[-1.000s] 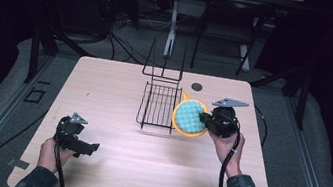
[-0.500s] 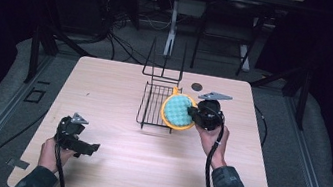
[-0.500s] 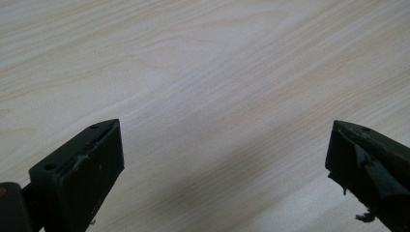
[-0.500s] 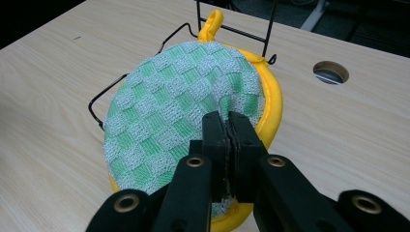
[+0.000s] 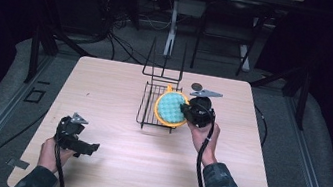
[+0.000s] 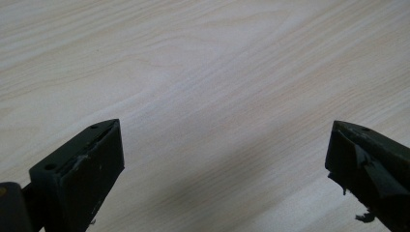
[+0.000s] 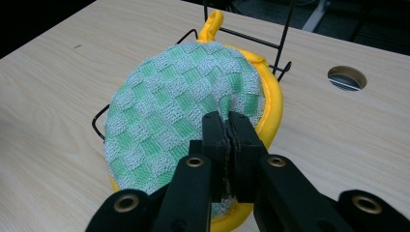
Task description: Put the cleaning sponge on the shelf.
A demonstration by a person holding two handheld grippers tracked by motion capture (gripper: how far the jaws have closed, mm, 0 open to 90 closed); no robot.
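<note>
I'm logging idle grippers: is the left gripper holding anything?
No. In the left gripper view the left gripper has its jaws spread wide apart with just bare wooden table between them.

Matt pale wood table (image 5: pixel 120 86), black wire rack (image 5: pixel 151 111), woven cloth pot holder (image 7: pixel 183 116).

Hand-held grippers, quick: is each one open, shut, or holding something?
Left hand-held gripper: open, holding nothing, above the light wooden table.
Right hand-held gripper: shut on the round green checked cloth pad with yellow rim.
</note>
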